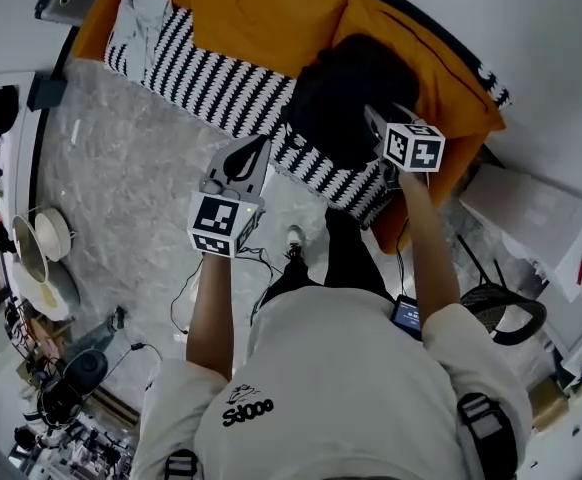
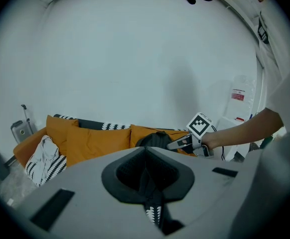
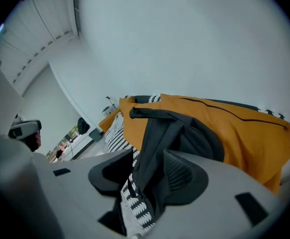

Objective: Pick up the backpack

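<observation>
A black backpack (image 1: 346, 88) stands on the sofa (image 1: 231, 23) against an orange cushion; it also shows in the left gripper view (image 2: 155, 139). My right gripper (image 1: 376, 120) is at the backpack's right side. In the right gripper view its jaws (image 3: 149, 158) stand open with the backpack's dark side (image 3: 185, 133) and a strap between them, and the pads do not press on it. My left gripper (image 1: 253, 151) hangs over the floor in front of the sofa, left of the backpack, its jaws (image 2: 146, 153) shut on nothing. From there the right gripper (image 2: 181, 143) is seen at the bag.
The sofa has a black-and-white patterned cover (image 1: 206, 73) and a white cloth (image 1: 136, 18) at its left end. Bowls (image 1: 46, 236) sit at the left, white boxes (image 1: 531, 208) and a black chair (image 1: 506, 313) at the right. Cables (image 1: 196, 278) trail over the marble floor (image 1: 121, 168).
</observation>
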The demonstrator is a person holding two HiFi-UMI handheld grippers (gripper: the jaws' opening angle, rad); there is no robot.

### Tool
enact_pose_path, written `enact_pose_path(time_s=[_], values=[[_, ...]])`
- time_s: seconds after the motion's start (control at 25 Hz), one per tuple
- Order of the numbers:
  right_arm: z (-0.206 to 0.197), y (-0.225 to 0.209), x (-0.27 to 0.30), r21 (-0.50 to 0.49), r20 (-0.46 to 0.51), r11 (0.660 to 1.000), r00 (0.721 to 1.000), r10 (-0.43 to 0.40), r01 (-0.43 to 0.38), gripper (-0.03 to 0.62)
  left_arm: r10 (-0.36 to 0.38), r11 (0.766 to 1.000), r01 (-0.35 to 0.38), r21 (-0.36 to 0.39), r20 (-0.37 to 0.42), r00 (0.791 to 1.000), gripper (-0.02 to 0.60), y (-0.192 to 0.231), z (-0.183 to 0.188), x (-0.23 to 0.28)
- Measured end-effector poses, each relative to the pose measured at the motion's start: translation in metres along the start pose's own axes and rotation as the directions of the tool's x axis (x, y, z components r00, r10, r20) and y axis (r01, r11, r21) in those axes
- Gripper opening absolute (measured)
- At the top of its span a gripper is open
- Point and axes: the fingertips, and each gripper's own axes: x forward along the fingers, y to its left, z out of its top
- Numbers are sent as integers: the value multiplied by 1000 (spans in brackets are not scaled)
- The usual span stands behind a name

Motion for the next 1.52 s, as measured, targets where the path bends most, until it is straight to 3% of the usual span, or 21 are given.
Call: enact_pose_path(time_s=[0.4,0.8,1.12,1.52], values=[[-23,-13,31,23,-58,1000,998,16,-15,195,-29,999,27,-40,-34,999,22,-4,-13,42],[-19,-23,49,59,-36,996,997,68,-66,198,-80,994,75,-76,-77,994,21,-24,-25,77],[-18,-18,67,120,-24,985,991,129,-125,198,-96,993,90,-76,-85,992,21,-36,-22,91],[-21,-12,86,90,-50,984,987,155,-150,195,-100,991,90,-100,-95,990,22,-44,-32,93]])
